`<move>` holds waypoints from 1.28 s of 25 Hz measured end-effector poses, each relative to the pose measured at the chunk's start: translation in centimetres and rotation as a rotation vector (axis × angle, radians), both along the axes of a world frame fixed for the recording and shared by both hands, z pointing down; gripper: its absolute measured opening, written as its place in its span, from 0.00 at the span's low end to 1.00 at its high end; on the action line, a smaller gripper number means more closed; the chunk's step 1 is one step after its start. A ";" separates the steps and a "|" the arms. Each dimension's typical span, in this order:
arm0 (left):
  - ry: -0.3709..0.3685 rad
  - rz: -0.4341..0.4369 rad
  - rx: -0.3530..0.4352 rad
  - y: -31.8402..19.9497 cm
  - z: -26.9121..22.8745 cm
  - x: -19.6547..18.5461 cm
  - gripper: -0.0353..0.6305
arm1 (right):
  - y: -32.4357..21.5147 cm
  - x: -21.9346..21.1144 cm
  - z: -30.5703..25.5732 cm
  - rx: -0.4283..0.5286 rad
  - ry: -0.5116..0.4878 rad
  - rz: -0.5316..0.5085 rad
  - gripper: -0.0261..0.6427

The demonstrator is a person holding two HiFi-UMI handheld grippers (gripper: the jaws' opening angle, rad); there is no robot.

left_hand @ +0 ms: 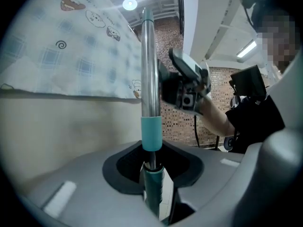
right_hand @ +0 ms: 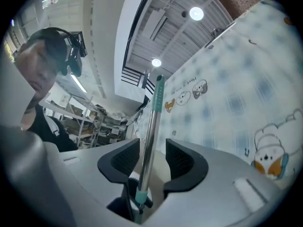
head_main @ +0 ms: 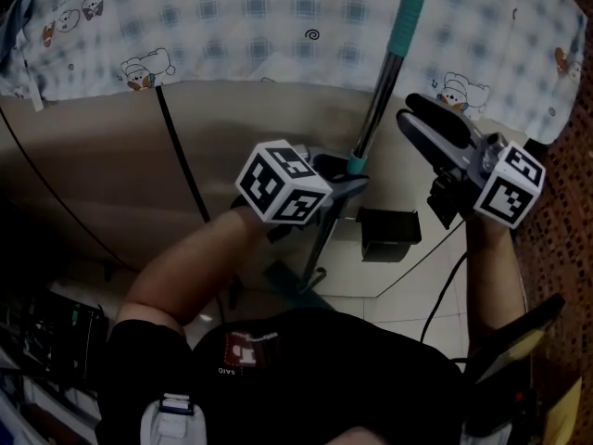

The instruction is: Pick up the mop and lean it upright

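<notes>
The left tongs [head_main: 345, 176] are clamped on the mop [head_main: 381, 89] at the teal collar of its handle, which keeps the shaft near vertical. The rest of the handle rises above these tongs toward the patterned cloth [head_main: 232, 26]. The right tongs [head_main: 443, 128] stand with jaws apart, just right of the shaft and above the left tongs. No pad presses the shaft, so they are free to steady it. The handle tip probably touches the cloth, but this is not confirmed.
</notes>
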State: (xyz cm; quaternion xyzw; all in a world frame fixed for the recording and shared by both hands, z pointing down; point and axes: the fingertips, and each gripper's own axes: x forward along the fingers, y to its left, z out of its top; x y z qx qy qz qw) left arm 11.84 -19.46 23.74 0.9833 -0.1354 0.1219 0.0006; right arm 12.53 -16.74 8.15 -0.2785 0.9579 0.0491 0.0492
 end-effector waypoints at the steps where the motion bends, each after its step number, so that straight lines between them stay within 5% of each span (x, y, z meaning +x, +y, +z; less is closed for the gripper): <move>1: -0.003 0.002 -0.001 0.1 0.2 0.1 0.21 | 0.0 -0.1 -1.5 0.013 -0.002 -0.003 0.32; 8: -0.030 0.019 -0.003 1.0 1.3 0.6 0.21 | 0.6 -2.5 -8.7 0.147 0.089 -0.015 0.35; 18: -0.039 0.044 -0.006 1.9 2.7 0.8 0.22 | 0.5 -4.4 -8.2 0.106 0.107 -0.050 0.25; 24: 0.100 0.112 -0.059 2.3 4.1 -0.4 0.23 | -0.6 -3.4 -4.4 0.029 0.090 -0.047 0.25; 32: 0.164 -0.035 -0.172 0.5 11.4 -5.8 0.23 | -2.2 -2.7 5.8 -0.089 0.059 -0.021 0.23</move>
